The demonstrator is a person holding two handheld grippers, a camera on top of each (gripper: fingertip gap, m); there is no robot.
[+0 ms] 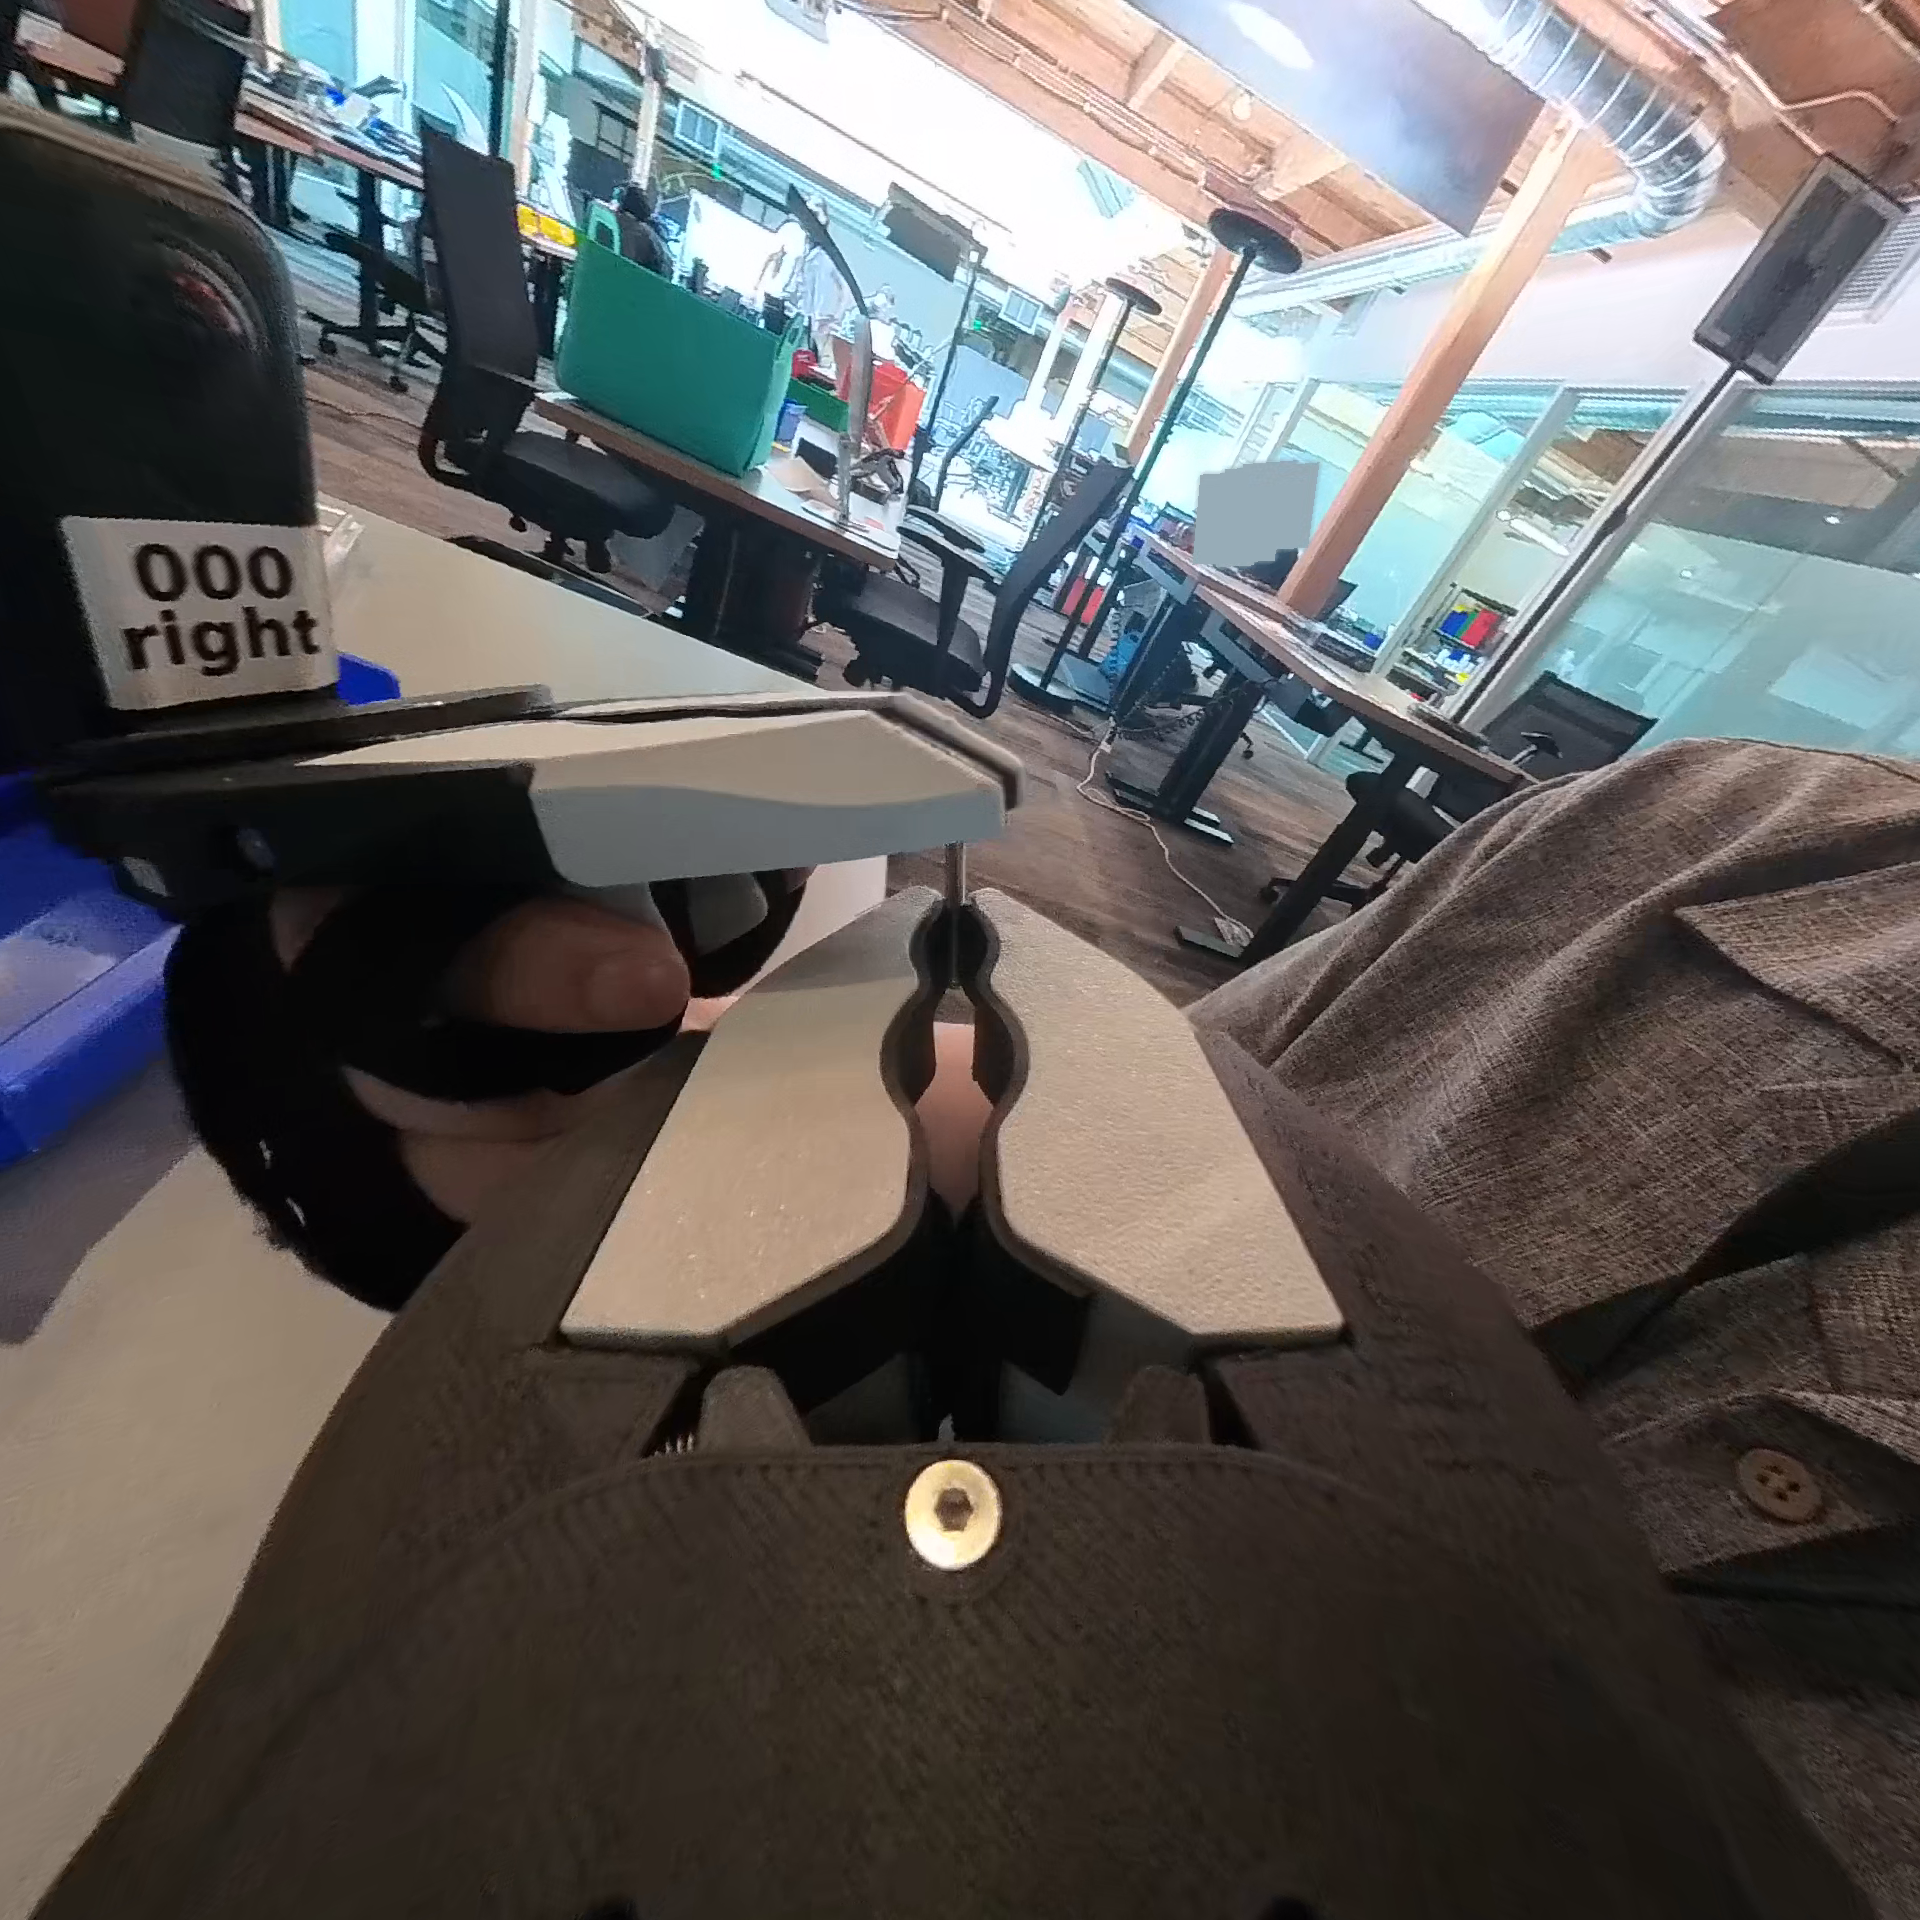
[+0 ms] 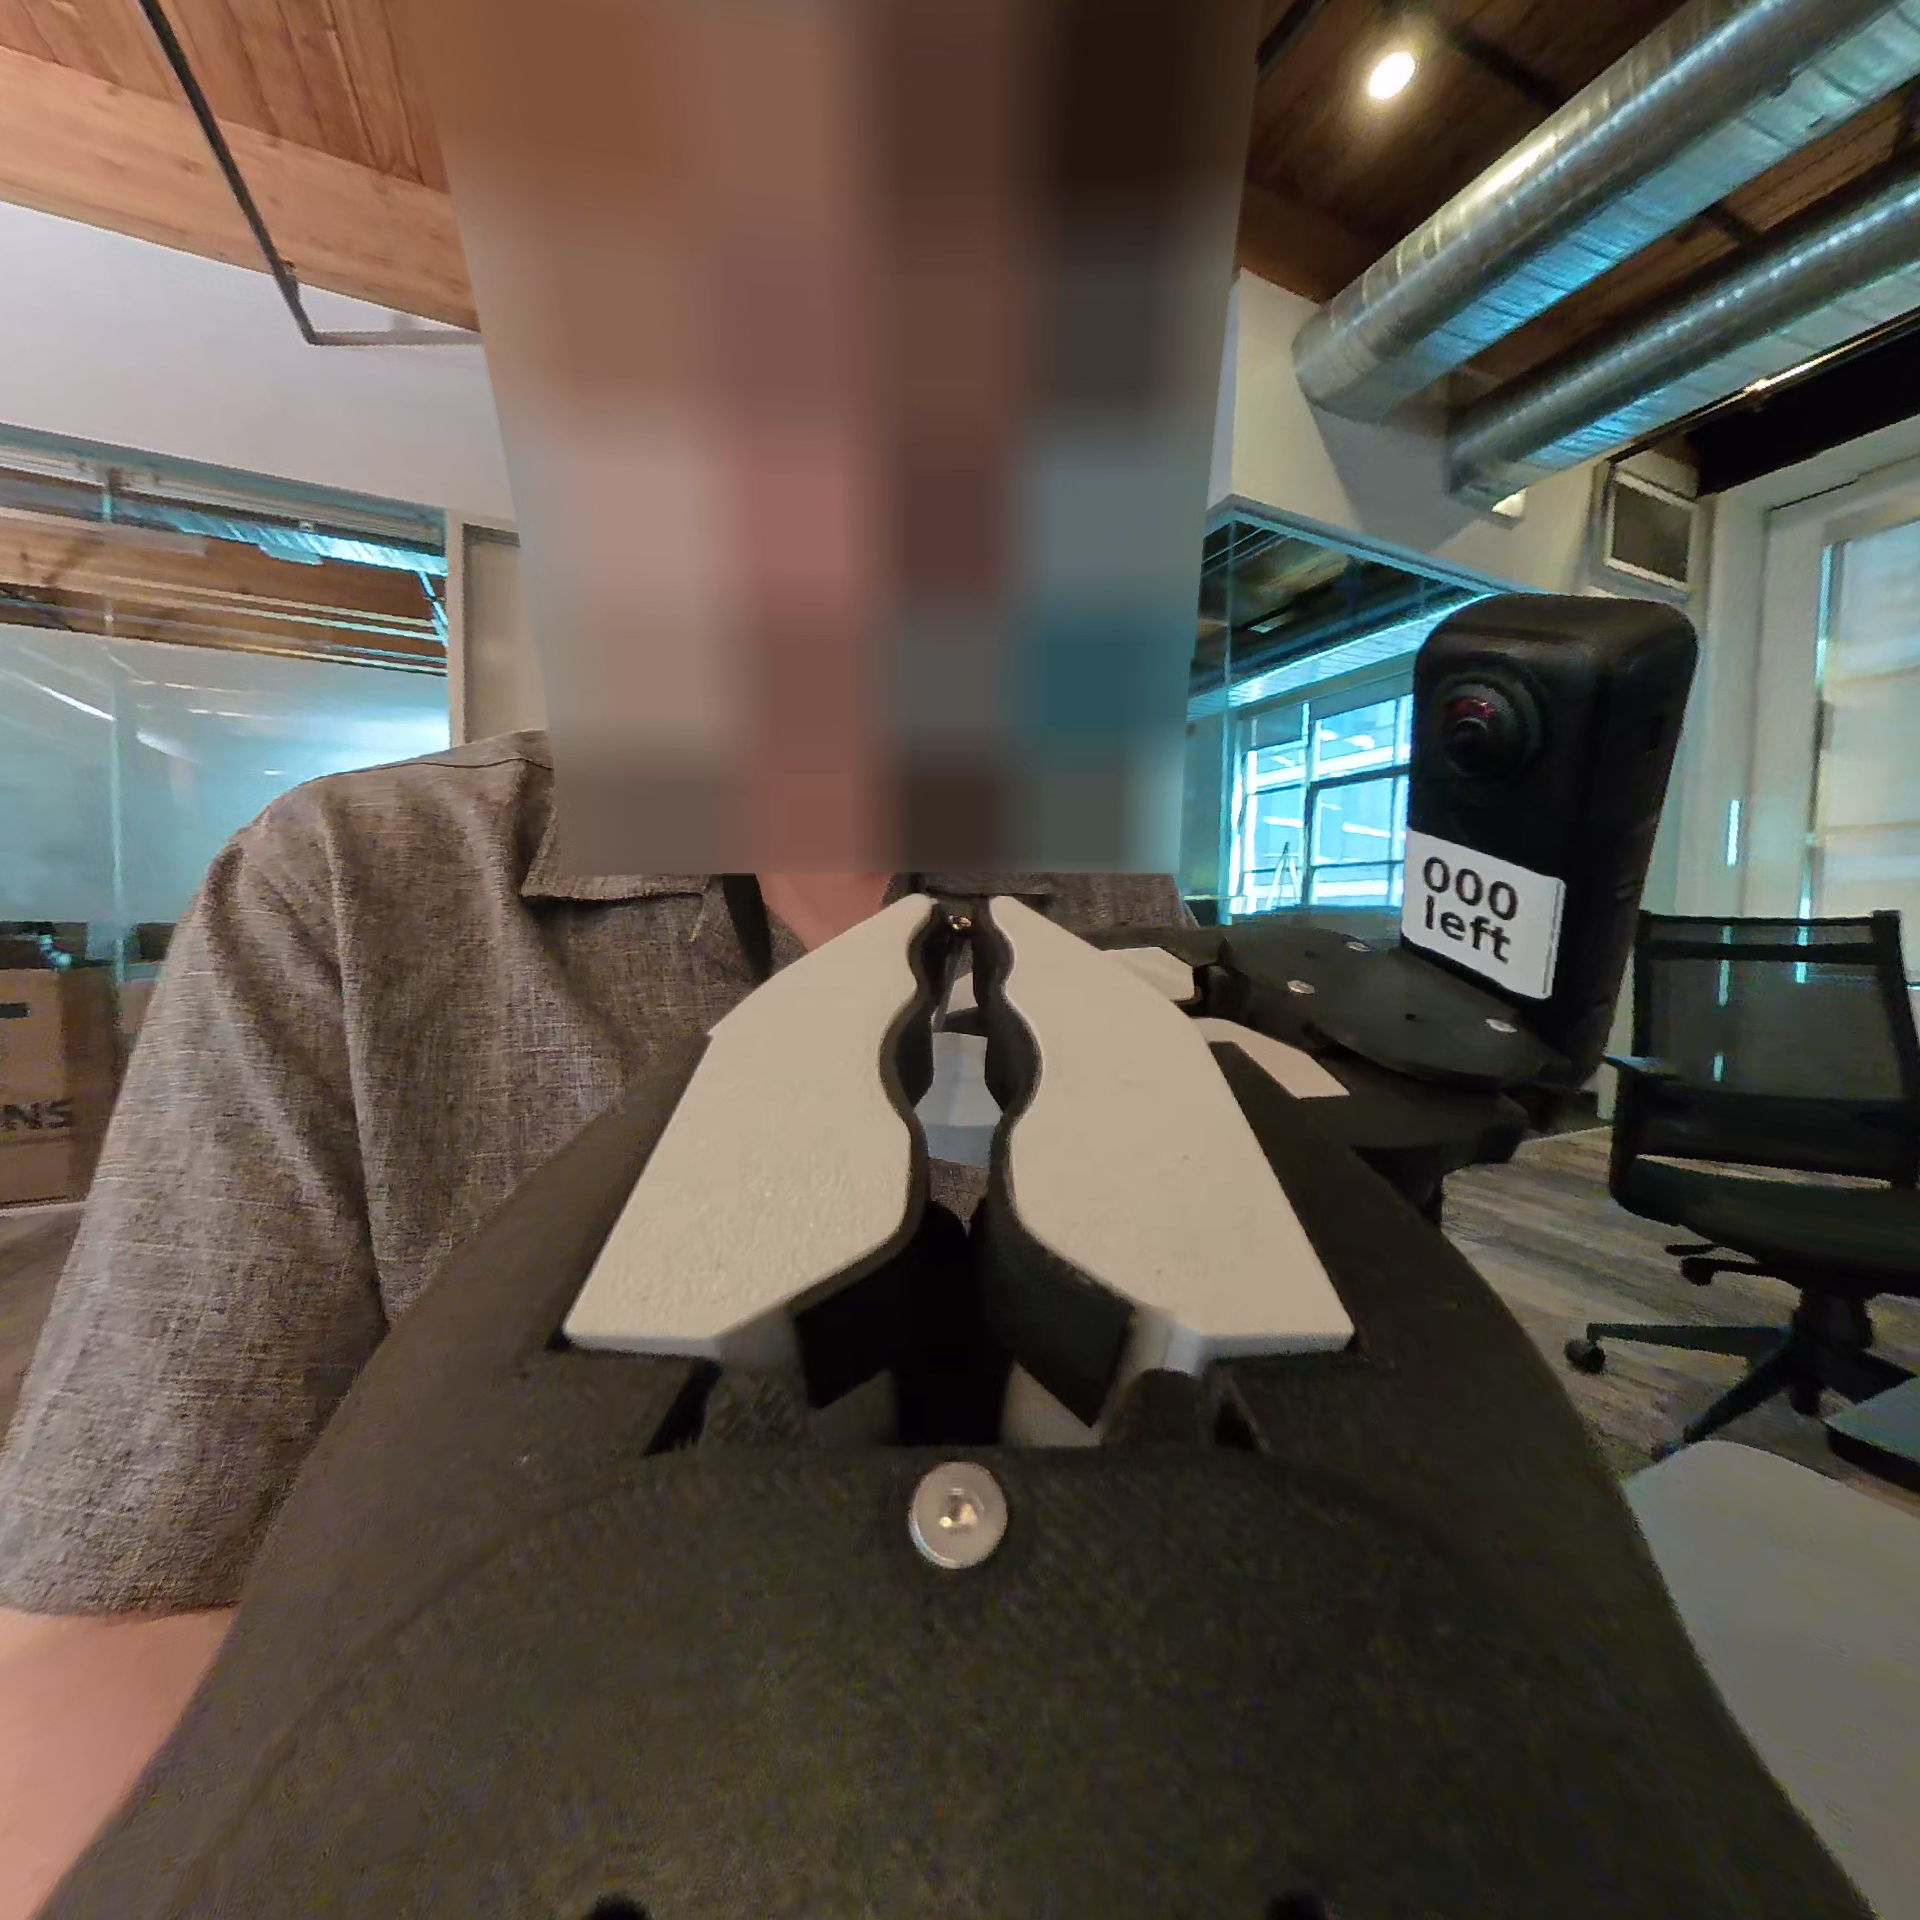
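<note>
A thin metal pin [image 1: 955, 883] stands upright between the two grippers. My left gripper [image 1: 954, 920] is shut on its lower part, with the fingertips closed around it. My right gripper [image 1: 992, 795] comes in from the left, seen side-on and held by a hand in a black glove [image 1: 312, 1091]. It is shut on the pin's top end. In the right wrist view my right gripper [image 2: 958, 923] is shut, with a small dark piece of the pin [image 2: 956, 918] at its tips. The left gripper's body [image 2: 1351, 997] lies just to the right; its tips are hidden.
A white table [image 1: 156, 1455] lies below, with a blue bin [image 1: 62, 987] at the left. A person in a grey shirt [image 2: 364, 1039] sits close behind the grippers. Office chairs [image 2: 1766, 1143], desks and a green tote [image 1: 675, 364] stand farther off. My hands' fingertips stand some 4 cm from each other.
</note>
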